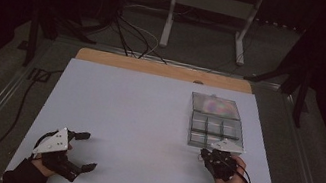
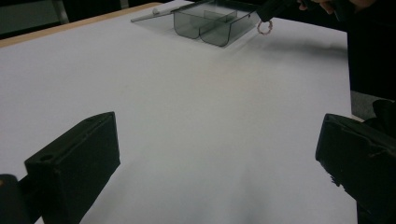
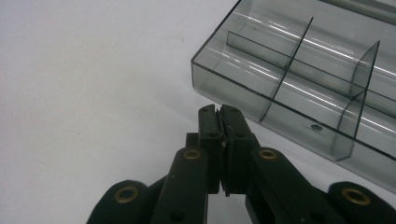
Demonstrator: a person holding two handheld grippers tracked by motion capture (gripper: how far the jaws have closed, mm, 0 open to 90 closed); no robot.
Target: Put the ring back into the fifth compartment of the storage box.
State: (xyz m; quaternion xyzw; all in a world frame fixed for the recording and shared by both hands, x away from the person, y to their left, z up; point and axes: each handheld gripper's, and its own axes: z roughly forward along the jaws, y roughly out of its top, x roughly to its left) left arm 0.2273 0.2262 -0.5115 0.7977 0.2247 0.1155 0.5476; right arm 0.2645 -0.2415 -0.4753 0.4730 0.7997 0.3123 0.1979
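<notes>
Dark room, with a pale metal stand (image 1: 211, 8) and loose cables (image 1: 130, 35) on the floor behind the table. On the wooden table (image 1: 106, 58), a white sheet (image 1: 147, 114) over almost the whole top. At the far right part of the sheet, a clear grey box (image 1: 216, 131) with several compartments, standing open, with its lid (image 1: 215, 106) folded back flat behind it.

Right gripper (image 1: 204, 153) just beside the near edge of the box, jaws pressed fully together. Seen from the left gripper view, a small pinkish ring (image 2: 264, 28) hanging at the tip of these jaws, above the sheet and close to the outer wall of the box, not yet over any compartment. In the right gripper view, hard to make out the ring between the closed pads.

Left gripper (image 1: 88, 150) low over the near left part of the sheet, well apart from the box, jaws spread wide, nothing between them.

Probably a sorting job: small parts into the box. Inside one near compartment already one small round piece (image 3: 316, 127), too small to tell what exactly. The other compartments apparently without content, as far as visible through the reflections. So only an early part done, by this judgement. Left to do: to bring the ring over the wall, to choose a compartment, to release. No further loose parts visible on the sheet.
</notes>
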